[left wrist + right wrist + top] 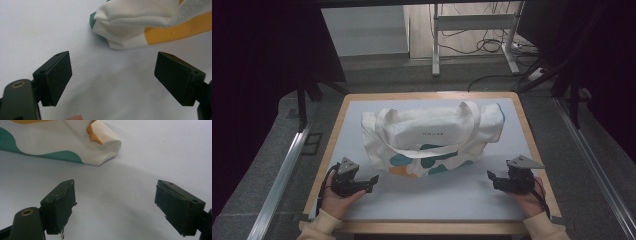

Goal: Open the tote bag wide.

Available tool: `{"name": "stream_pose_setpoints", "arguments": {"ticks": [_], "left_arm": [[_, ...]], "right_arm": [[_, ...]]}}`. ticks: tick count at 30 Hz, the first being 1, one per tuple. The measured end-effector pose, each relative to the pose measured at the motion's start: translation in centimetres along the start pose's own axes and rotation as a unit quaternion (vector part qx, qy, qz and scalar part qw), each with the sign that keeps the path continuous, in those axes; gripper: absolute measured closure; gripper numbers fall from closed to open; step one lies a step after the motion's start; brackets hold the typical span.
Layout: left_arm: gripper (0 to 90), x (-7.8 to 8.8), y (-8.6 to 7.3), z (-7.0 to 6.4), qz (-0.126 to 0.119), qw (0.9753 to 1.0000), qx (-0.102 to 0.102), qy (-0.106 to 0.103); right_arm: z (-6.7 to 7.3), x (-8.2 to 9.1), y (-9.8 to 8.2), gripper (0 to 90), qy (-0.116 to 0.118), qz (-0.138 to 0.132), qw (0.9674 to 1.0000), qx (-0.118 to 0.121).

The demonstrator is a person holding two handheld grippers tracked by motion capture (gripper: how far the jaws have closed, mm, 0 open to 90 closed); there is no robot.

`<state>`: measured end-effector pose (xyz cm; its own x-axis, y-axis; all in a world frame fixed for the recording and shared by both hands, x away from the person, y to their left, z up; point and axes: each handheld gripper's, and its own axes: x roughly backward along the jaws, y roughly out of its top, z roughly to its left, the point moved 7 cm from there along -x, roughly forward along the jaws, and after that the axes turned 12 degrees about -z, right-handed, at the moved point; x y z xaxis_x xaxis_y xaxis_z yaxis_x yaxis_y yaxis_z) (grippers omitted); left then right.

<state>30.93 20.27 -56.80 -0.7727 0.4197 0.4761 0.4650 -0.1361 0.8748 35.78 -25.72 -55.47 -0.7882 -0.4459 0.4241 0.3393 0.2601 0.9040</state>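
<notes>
White cloth tote bag [432, 137] with teal and orange blotches printed along its lower part lies flat on the pale blue mat [437, 200] that covers the wooden-edged table [332, 130]. It sits in the middle of the mat, a little toward the far edge, with its printed bottom end turned toward the person. Its two white fabric handles [422, 150] lie over the body of the bag, one looping down across the front panel, where small dark lettering shows.

Left gripper [373, 181] rests low near the front left part of the mat, held in the person's left hand [337, 200], and points toward the right across the mat. Its jaws stand wide apart with nothing between them; in the left gripper view [112, 75] a folded corner of the bag, white with a teal edge and an orange patch, lies just beyond the jaws and clear of them.

Right gripper [490, 176] rests near the front right part of the mat in the person's right hand [529, 200], pointing left toward the bag. Its jaws are likewise spread and empty. In the right gripper view [115, 200] the bag's other lower corner, white with teal and orange print, lies ahead and to the left, apart from both black pads [60, 205].

Both grippers lie well apart from each other, with the bag's near edge between them and slightly beyond.
</notes>
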Motion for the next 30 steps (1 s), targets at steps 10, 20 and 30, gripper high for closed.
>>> {"name": "stream_pose_setpoints", "arguments": {"ticks": [10,20,30], "left_arm": [[17.7,0.31,0.23,0.09,-0.011,0.9999,-0.002,0.007],[19.5,0.72,0.56,0.3,-0.025,0.9996,0.001,0.015],[22.6,1.06,0.76,0.35,-0.027,0.9995,0.0,0.015]], "right_arm": [[0.13,0.37,0.45,19.0,0.008,-0.02,0.9997,-0.009],[0.03,0.4,0.29,20.8,-0.001,-0.019,0.9998,0.008],[-0.05,0.36,0.19,20.9,0.0,-0.016,0.9998,0.011]]}}
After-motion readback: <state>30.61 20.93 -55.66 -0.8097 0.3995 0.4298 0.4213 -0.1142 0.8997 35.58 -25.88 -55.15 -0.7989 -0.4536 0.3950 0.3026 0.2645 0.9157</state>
